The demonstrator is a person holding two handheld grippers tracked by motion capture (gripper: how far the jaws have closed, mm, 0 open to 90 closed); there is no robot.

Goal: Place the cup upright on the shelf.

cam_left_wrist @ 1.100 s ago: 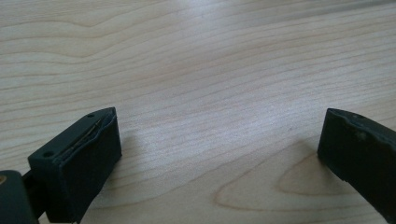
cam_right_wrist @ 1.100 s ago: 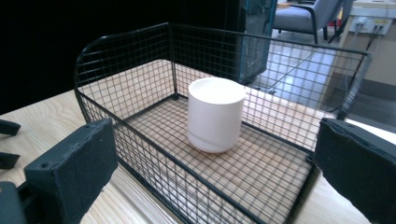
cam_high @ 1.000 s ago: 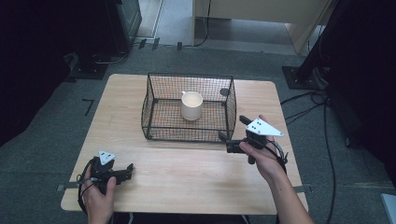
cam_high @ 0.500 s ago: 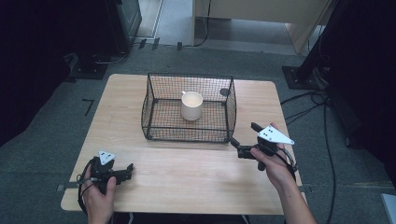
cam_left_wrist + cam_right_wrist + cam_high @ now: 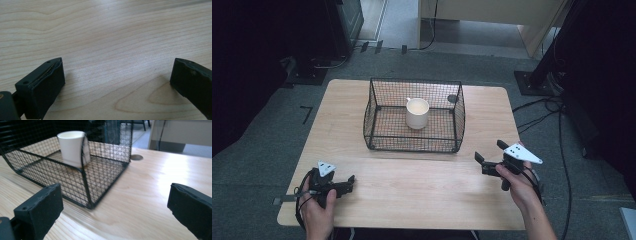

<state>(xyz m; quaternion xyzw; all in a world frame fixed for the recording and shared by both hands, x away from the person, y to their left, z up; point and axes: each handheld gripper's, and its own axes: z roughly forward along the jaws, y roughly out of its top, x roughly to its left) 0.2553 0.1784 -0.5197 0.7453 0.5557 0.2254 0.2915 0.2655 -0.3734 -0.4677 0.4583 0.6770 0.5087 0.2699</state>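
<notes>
While sitting in the middle of the wooden counter [image 5: 412,185], holds one thing only: the black wire basket [image 5: 414,142]. Stands upright inside it, near the middle: the white cup [image 5: 417,113]. Has just pulled back from the basket's near right corner toward the counter's right edge: the right gripper [image 5: 486,161], jaws wide apart, nothing between them. Means, most likely, the cup is put away and the job is about done. Rests low at the near left corner, far from the basket: the left gripper [image 5: 350,180], jaws spread too, bare wood between them.
</notes>
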